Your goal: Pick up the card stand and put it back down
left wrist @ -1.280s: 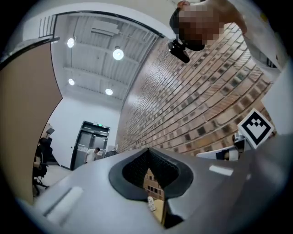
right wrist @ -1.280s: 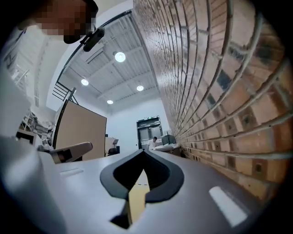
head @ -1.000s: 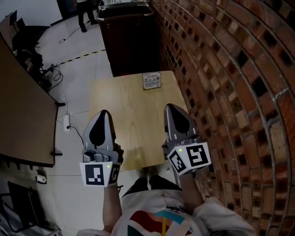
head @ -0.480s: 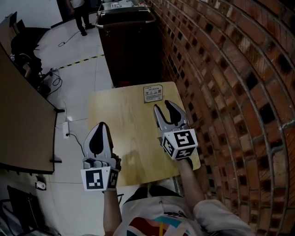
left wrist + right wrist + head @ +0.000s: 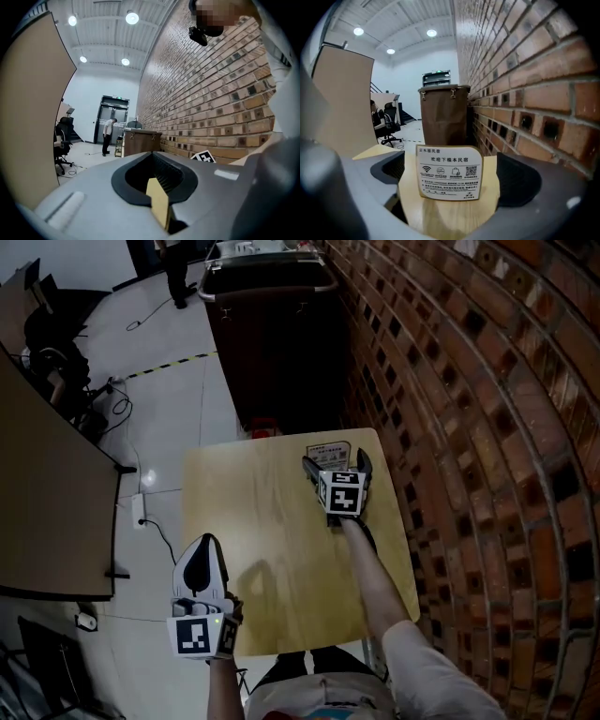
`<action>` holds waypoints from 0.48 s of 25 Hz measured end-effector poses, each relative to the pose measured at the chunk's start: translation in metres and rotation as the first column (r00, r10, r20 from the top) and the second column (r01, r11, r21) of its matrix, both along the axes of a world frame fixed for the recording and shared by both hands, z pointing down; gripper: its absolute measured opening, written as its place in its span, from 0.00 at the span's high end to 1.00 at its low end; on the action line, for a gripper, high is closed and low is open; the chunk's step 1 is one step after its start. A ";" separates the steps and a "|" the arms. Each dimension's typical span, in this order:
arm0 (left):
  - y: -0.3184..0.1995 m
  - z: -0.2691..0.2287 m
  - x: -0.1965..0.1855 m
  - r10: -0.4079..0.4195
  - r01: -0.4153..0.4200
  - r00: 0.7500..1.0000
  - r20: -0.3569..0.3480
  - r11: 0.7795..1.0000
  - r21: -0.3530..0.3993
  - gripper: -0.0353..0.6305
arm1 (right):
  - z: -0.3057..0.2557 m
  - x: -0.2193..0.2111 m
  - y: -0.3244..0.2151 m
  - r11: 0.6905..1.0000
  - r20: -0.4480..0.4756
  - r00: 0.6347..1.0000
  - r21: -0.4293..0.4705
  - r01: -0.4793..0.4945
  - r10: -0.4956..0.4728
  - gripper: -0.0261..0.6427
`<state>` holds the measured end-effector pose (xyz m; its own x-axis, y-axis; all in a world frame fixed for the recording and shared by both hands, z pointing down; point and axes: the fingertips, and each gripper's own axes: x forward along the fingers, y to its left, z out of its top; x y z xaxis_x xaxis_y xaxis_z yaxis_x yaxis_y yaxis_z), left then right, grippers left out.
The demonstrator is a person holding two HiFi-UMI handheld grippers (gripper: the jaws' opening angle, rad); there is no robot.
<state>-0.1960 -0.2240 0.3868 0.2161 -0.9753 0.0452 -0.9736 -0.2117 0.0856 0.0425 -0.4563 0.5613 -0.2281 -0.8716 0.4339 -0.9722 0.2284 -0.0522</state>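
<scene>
Wood grain, pale and smooth, covers the square table point(image 5: 253, 521) at the middle of the head view, its corners rounded. Near its far edge, just right of centre in the frame, the card stand point(image 5: 330, 452) stands upright. It is a flat white card with rounded corners and a thin tan rim, printed with rows of small icons and a code square. My right gripper point(image 5: 335, 462) reaches to it with the jaws opening, one grey finger on each side of the stand. In the right gripper view the card fills the lower middle between the two dark pads point(image 5: 519, 180). Bare table shows on both sides of it, so nothing presses on it and it rests free on the wood. My left gripper point(image 5: 204, 546) hangs at the lower left of the head view, by the table's left edge. Its fingers are clenched together into a teardrop shape with nothing grasped, and its own view shows only a dark ribbed hollow and a sliver of tan between them. Rough red brick wall point(image 5: 469, 381) with dark recessed holes runs down the right of the frame, and a dark brown cabinet point(image 5: 281, 334) stands beyond the table's far edge.
</scene>
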 end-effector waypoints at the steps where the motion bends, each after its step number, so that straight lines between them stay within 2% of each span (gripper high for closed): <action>1: -0.004 0.004 -0.004 -0.008 0.008 1.000 -0.001 1.000 -0.008 0.94 | 0.007 0.002 -0.007 1.000 0.013 1.000 -0.017 -0.016 0.016 0.10; 8: -0.026 0.019 -0.025 -0.077 0.076 0.996 -0.038 0.997 -0.030 0.94 | 0.027 -0.004 -0.030 0.998 0.023 1.000 -0.054 -0.015 0.016 0.10; 12: -0.029 0.023 -0.025 -0.068 0.067 0.997 -0.036 0.997 -0.038 0.94 | 0.032 -0.007 -0.033 0.998 0.016 1.000 -0.065 -0.019 0.020 0.10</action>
